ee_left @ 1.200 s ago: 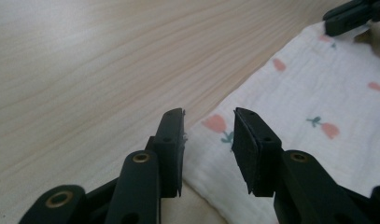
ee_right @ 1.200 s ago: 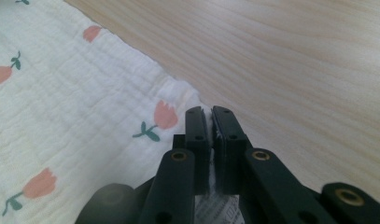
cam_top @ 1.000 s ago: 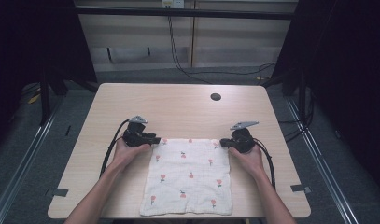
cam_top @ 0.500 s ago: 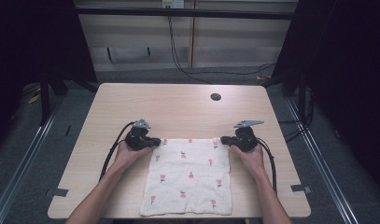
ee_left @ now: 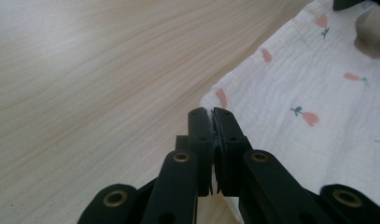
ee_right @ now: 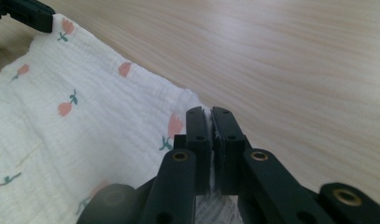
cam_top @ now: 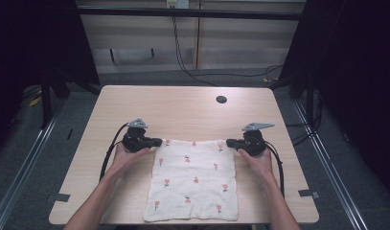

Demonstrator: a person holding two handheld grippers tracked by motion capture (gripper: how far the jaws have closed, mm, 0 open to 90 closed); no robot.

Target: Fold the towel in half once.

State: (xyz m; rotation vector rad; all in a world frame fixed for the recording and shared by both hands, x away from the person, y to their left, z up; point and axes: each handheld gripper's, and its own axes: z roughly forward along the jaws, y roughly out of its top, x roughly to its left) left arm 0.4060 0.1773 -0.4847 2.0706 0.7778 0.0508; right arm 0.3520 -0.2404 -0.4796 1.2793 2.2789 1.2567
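White flower-print cloth (cam_top: 192, 179) flat on wooden table (cam_top: 183, 110). Left gripper (cam_top: 156, 142) and right gripper (cam_top: 229, 143) each clenched on far corner.

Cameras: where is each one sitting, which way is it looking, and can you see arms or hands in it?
High view: above the person's side, looking forward and down at the table; forearms, hands, both grippers.
Left gripper view: riding the left gripper, along its jaws.
Right gripper view: riding the right gripper, along its jaws.
Shared: the tulip-print cloth, clamped at two far corners.
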